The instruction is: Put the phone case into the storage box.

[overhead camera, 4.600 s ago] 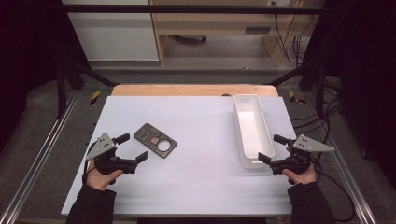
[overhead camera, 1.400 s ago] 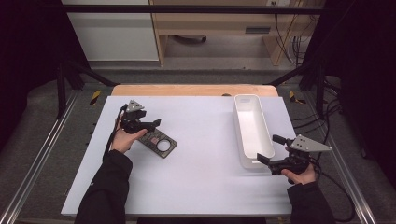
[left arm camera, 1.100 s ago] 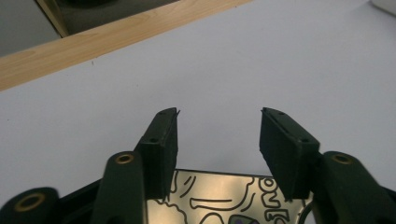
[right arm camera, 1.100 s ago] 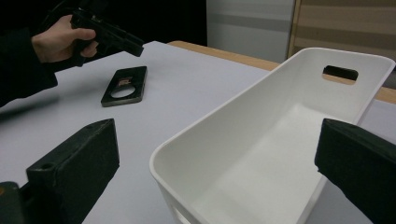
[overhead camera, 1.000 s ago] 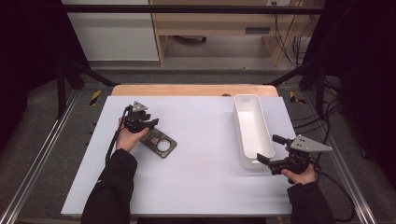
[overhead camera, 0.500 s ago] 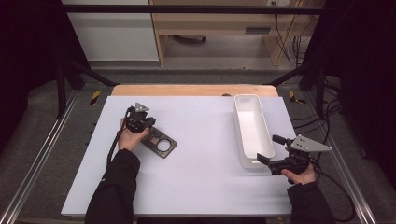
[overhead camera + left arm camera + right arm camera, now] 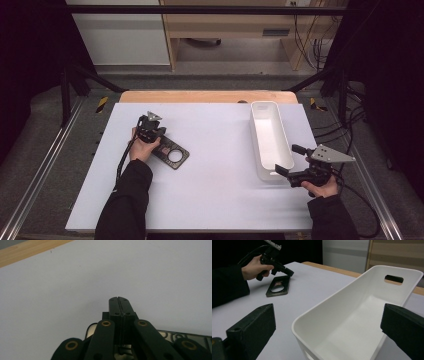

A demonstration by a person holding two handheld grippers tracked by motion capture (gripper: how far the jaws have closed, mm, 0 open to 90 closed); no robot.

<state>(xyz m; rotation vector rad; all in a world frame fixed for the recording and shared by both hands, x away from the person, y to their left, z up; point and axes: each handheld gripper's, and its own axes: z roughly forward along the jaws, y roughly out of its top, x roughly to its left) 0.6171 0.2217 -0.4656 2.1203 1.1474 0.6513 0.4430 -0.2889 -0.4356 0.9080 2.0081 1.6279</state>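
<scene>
A: Where do we see the black plate [image 7: 170, 152] now?

B: We see it flat on the white bench [image 7: 210, 200], just under and behind the tip of the left claw [image 7: 158, 134]. It is a flat dark piece with a round hole in the end that is farther from this claw. In the left claw view a corner of the plate [image 7: 180, 336] shows below the jaws.

A: And the left claw [image 7: 119, 300] itself, how is it?

B: Its two jaws are pressed together, no gap between them. They point down at the near end of the plate. Whether they pinch the edge of the plate or only touch it, we cannot tell. The left hand [image 7: 142, 147] holds the claw by its grip.

A: What about the other side?

B: The right claw [image 7: 288, 161] is wide apart and holds nothing. The white bin [image 7: 270, 140] lies just in front of it, and in the right claw view the near end of the bin [image 7: 362, 322] stands between the two jaws. The bin is empty inside. The left claw [image 7: 288, 271] is well apart from the right one, across the bench.
</scene>
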